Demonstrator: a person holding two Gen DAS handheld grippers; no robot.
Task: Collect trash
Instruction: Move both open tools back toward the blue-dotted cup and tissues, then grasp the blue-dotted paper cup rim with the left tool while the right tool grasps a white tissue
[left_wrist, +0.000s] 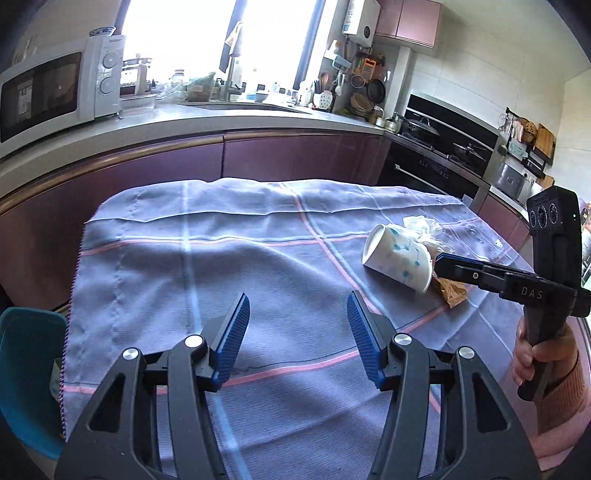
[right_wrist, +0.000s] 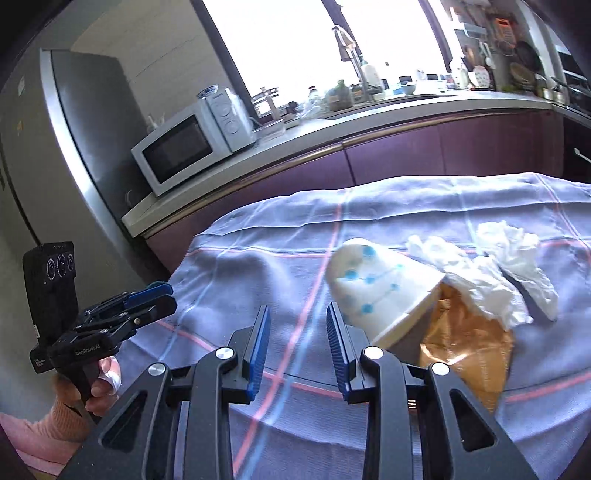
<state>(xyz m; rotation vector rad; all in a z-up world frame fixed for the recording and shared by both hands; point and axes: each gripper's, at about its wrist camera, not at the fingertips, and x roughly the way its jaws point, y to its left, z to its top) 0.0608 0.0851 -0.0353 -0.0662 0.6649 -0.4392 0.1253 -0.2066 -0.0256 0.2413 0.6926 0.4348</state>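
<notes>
A white paper cup with blue dots lies on its side on the purple checked cloth. Crumpled white tissues and a brown wrapper lie beside it. My left gripper is open and empty over the cloth, left of the cup; it also shows in the right wrist view. My right gripper is open and empty, just left of the cup; it shows in the left wrist view close by the cup's base.
A kitchen counter with a microwave and a sink runs behind the table. A stove stands at the right. A teal chair stands at the table's left. A fridge stands far left.
</notes>
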